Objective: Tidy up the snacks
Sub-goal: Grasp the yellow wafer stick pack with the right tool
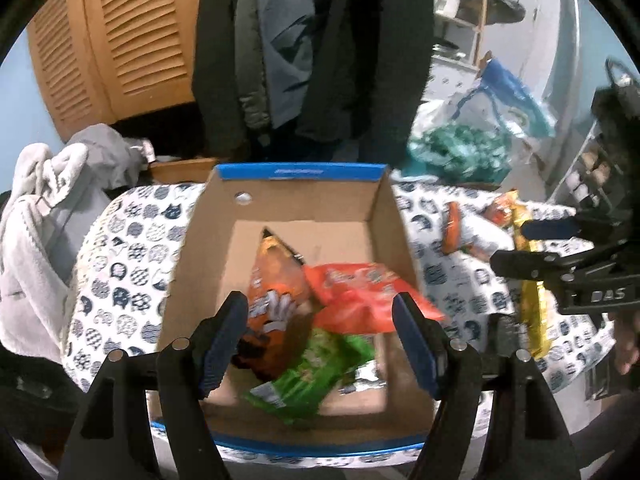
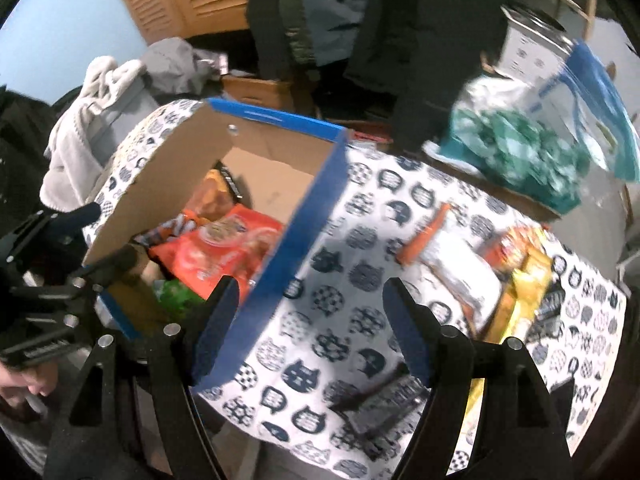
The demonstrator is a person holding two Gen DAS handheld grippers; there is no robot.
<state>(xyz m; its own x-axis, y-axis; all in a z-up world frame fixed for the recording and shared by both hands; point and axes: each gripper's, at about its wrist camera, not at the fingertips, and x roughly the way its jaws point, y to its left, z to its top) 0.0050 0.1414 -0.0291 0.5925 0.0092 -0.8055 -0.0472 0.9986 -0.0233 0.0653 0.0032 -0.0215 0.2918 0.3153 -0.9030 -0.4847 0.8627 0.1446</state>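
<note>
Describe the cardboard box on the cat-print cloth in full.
The open brown cardboard box with blue outer rim sits upright on the cat-print tablecloth. Its far wall has a small round hole. Inside lie an orange snack bag, a red-orange packet and a green packet, overlapping. The left tongs hang open over it.

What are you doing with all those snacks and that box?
A person with a gripper in each hand is sorting snacks into a cardboard box on a cat-print tablecloth. The box already holds an orange packet, a red packet and a green packet. The left gripper hangs open over the box. The right gripper, open too, faces more snacks waiting on the cloth.
</note>
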